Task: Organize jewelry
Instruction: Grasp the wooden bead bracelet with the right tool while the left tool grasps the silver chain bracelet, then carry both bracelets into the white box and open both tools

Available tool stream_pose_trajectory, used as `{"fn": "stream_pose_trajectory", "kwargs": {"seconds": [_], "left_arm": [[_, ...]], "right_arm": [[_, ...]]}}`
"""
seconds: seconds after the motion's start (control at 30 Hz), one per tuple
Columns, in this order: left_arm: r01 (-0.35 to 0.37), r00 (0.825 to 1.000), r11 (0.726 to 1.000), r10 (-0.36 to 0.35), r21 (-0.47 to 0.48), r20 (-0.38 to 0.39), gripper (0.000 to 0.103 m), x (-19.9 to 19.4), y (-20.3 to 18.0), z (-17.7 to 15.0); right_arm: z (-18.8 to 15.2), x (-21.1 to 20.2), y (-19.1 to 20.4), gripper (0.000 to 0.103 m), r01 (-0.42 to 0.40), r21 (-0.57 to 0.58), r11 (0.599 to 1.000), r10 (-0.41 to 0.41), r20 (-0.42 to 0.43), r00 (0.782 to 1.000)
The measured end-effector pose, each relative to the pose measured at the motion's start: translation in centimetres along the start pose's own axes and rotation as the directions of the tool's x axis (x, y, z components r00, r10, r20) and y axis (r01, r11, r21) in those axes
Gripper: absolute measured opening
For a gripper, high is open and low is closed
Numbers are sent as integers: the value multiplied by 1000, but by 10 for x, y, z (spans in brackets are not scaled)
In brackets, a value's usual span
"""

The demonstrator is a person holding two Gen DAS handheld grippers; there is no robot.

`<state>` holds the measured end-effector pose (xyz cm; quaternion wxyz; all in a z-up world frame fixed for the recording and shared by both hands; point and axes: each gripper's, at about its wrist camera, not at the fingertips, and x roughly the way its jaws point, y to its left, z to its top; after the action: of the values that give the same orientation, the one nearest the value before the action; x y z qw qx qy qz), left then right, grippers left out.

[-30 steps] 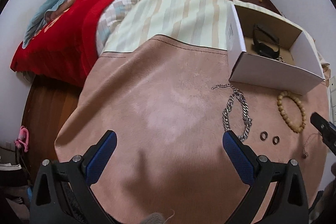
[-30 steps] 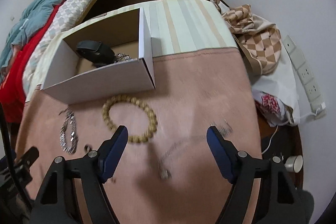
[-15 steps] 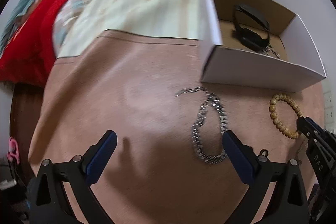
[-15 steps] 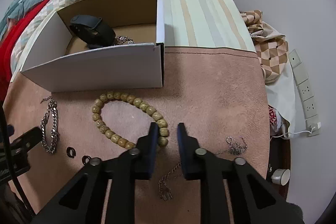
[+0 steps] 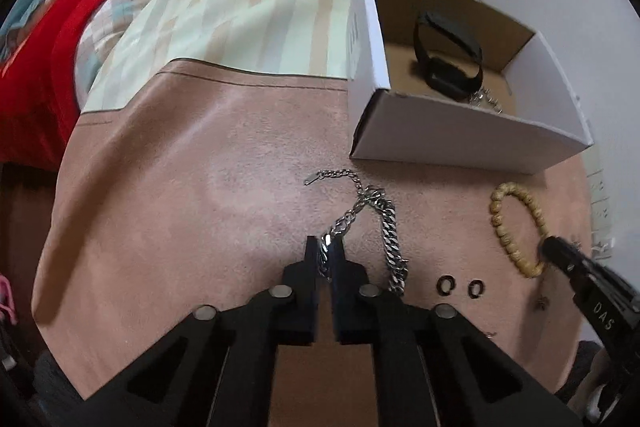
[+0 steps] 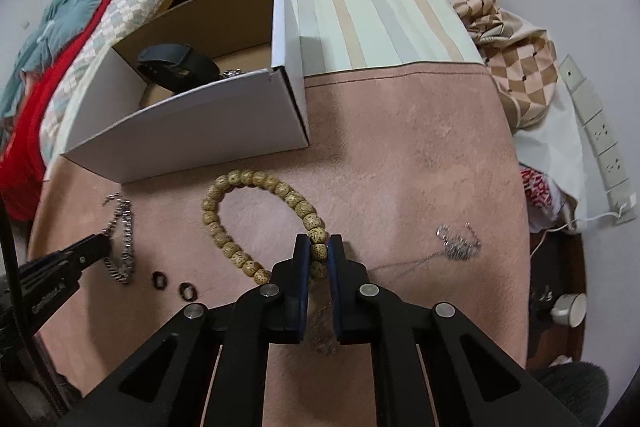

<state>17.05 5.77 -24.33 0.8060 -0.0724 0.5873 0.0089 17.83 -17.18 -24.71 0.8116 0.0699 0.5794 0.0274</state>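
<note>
On the pink-covered counter (image 5: 168, 211), the left hand-held gripper (image 5: 325, 247) is clamped on the silver curb-chain bracelet (image 5: 390, 231). The right hand-held gripper (image 6: 319, 247) is closing, its pads pinching the wooden bead bracelet (image 6: 256, 183), before the white cardboard box (image 6: 192, 131) holding a black wristband (image 6: 176, 65).

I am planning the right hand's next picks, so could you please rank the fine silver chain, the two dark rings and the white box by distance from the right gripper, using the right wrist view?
1. The two dark rings, just left of the right gripper.
2. The fine silver chain, off to its right; close to the rings' distance, so that order is uncertain.
3. The white box, clearly farthest, up left.
</note>
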Motion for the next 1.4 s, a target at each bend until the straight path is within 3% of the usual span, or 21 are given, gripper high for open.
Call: {"fn": "stream_pose_trajectory", "kwargs": {"seconds": [0.33, 0.53, 0.77, 0.97, 1.03, 1.13, 1.27, 1.4], "left_arm": [[72, 994, 997, -72, -5, 81, 2, -47, 10, 3], [113, 986, 994, -113, 11, 122, 2, -72, 8, 22], [199, 957, 979, -205, 51, 203, 2, -123, -5, 46], [229, 934, 967, -250, 108, 255, 2, -145, -27, 85], [220, 935, 968, -244, 119, 258, 2, -140, -32, 97], [176, 950, 976, -203, 129, 237, 2, -115, -39, 116], [152, 975, 982, -168, 115, 147, 2, -67, -37, 135], [145, 986, 984, -152, 101, 65, 2, -31, -33, 141]], "right_arm": [[2, -44, 10, 9, -102, -9, 995, 102, 66, 993], [15, -79, 20, 9, -145, -40, 989, 149, 121, 981], [46, -125, 22, 9, -242, -46, 969, 246, 165, 955], [91, -149, 31, 9, -244, -96, 965, 260, 212, 942], [108, -145, 35, 9, -217, -114, 969, 238, 218, 946], [132, -126, 38, 9, -193, -117, 974, 213, 196, 957], [158, -89, 37, 9, -163, -118, 980, 178, 138, 974], [175, -57, 37, 9, -158, -109, 981, 167, 78, 983]]}}
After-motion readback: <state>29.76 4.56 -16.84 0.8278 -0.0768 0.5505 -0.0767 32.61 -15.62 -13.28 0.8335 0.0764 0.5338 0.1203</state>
